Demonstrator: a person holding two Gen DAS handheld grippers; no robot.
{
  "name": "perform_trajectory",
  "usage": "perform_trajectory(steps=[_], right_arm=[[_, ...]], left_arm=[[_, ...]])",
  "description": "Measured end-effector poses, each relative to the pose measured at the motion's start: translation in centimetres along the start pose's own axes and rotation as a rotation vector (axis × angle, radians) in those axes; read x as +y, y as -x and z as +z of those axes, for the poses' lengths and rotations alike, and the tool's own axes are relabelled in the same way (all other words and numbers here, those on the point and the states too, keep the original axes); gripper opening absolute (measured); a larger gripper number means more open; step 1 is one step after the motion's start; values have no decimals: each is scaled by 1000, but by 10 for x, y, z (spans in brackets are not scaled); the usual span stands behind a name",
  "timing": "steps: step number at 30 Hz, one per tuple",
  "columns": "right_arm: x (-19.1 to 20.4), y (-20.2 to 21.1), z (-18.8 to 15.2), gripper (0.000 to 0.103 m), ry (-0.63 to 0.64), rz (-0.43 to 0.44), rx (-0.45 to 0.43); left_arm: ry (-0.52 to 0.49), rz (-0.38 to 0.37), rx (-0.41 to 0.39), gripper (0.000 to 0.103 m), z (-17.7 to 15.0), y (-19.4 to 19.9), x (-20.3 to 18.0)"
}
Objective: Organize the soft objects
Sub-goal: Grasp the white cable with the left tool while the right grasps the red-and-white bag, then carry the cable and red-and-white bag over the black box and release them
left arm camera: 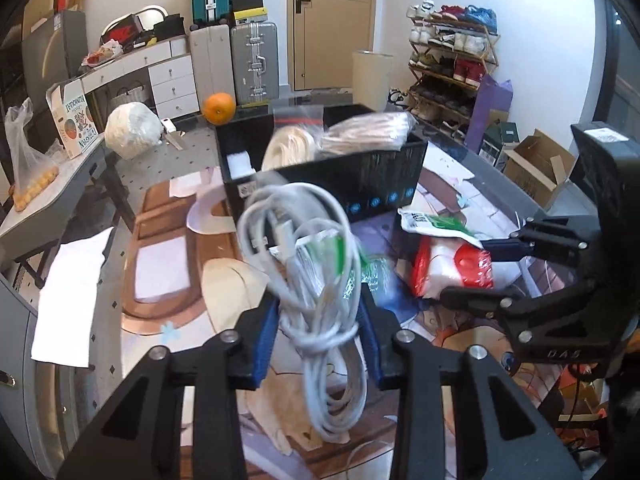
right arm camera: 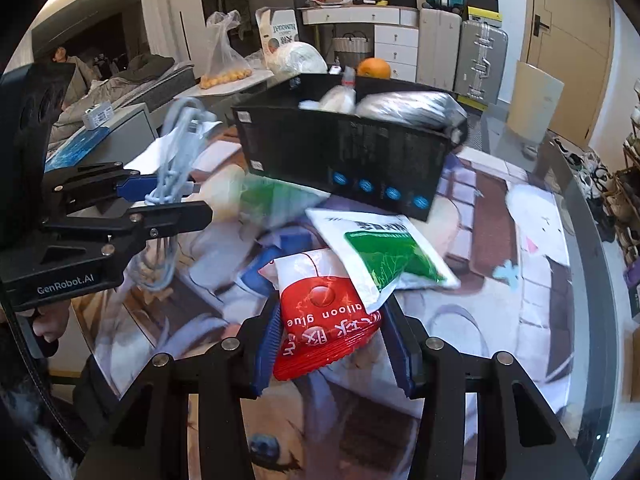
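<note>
Left tongs (left arm camera: 318, 332): clamped on the cable (left arm camera: 316, 272), blue pads pinching the white bundle at its knotted waist, loops spilling above and below.
Right tongs (right arm camera: 330, 344): closed on the red packet (right arm camera: 320, 316), pads against both of its edges; the packet's far end looks to rest on the tabletop (right arm camera: 500, 312).
Key relation: the bin (left arm camera: 340, 176) sits straight ahead of the left tongs and a little above them, its long side running crosswise to the reach. Left is the hand with the load clear of the tabletop, so I'd call it first to drop.
Cable axis: hanging roughly upright between the pads, slightly blurred.
Bin contents: already holding bagged bundles, a cream one and a tan one, crowding the right end; free room looks to be at the left end.
Green packet (right arm camera: 384, 256): flat, glossy, lying just beyond the right tongs, overlapping the red packet's far edge.
Materials: cable rubbery and floppy, packets crinkly film, bin rigid black plastic.
Risk, my read: the lower loops could snag the bin's near wall.
</note>
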State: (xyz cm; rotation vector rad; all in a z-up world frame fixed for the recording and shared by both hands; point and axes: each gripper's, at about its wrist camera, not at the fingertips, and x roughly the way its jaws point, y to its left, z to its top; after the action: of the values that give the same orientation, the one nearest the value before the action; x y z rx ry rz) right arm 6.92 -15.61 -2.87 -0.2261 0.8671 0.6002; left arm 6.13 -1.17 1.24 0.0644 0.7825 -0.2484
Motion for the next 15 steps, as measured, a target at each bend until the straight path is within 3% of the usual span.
perform_trajectory(steps=[15], right_arm=[[16, 31, 14, 48, 15, 62, -96]], left_arm=[[9, -26, -37, 32, 10, 14, 6]])
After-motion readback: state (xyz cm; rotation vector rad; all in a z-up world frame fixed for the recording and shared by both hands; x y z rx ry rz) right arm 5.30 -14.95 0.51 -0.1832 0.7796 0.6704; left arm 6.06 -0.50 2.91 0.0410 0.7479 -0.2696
